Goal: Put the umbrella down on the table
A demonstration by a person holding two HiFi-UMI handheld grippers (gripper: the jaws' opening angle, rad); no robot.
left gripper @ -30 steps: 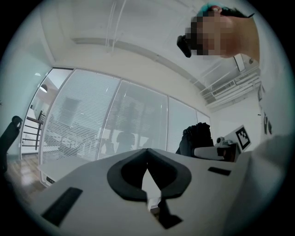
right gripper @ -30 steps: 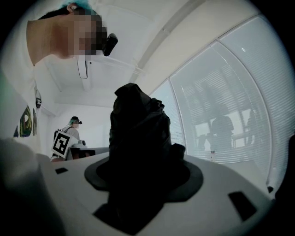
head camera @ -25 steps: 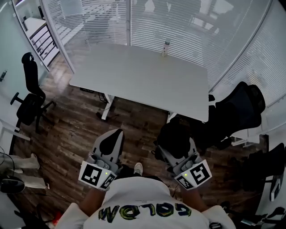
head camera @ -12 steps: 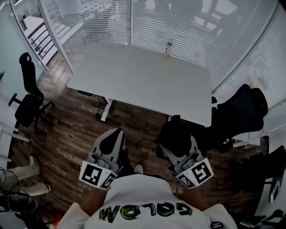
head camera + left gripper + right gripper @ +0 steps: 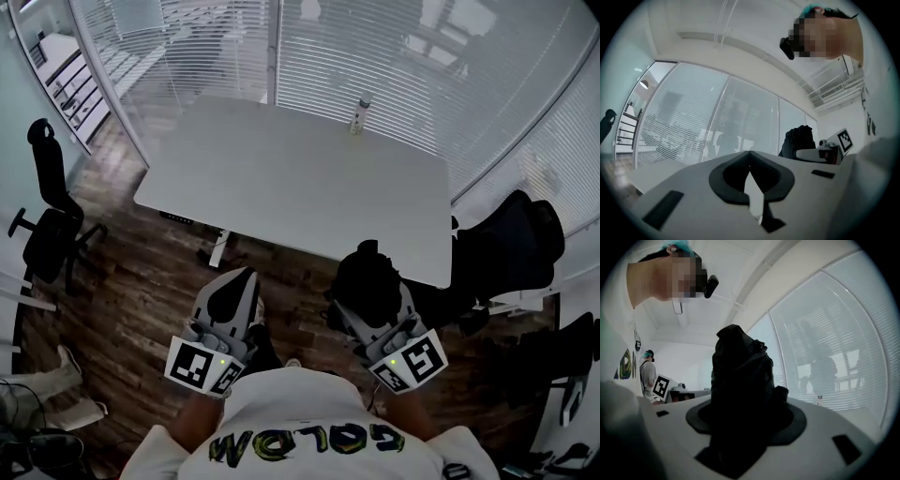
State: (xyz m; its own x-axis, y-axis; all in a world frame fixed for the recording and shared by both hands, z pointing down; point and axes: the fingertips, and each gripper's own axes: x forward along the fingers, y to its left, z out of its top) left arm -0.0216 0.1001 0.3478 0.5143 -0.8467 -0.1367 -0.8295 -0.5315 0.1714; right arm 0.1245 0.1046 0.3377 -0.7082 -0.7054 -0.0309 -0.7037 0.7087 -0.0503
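The fingers of the right gripper (image 5: 740,420) are clamped on a black folded umbrella (image 5: 740,371). Its bunched fabric fills the gap between them and stands out well past their tips. The fingers of the left gripper (image 5: 750,154) are together, tips meeting, with nothing between them.

Both grippers are held level, side by side and apart, in front of the person's white shirt (image 5: 300,422). Each one's marker cube, the left (image 5: 202,366) and the right (image 5: 412,361), is nearest the body, and the fingers point at the white surface (image 5: 281,178).

In the head view the umbrella hangs in the air in that grip. Its far end overlaps the surface's near edge towards the right corner, and the rest is over the dark wooden floor (image 5: 141,281). It is not lying on the surface.

A small bottle (image 5: 357,114) stands upright at the surface's far edge, well apart from both grippers. A black office chair (image 5: 42,225) stands on the floor off to the left. A second black chair (image 5: 511,239) stands just beside the surface's right end. Glass walls with white blinds (image 5: 422,56) close the room behind the surface. In the right gripper view another person (image 5: 647,373) stands in the background.
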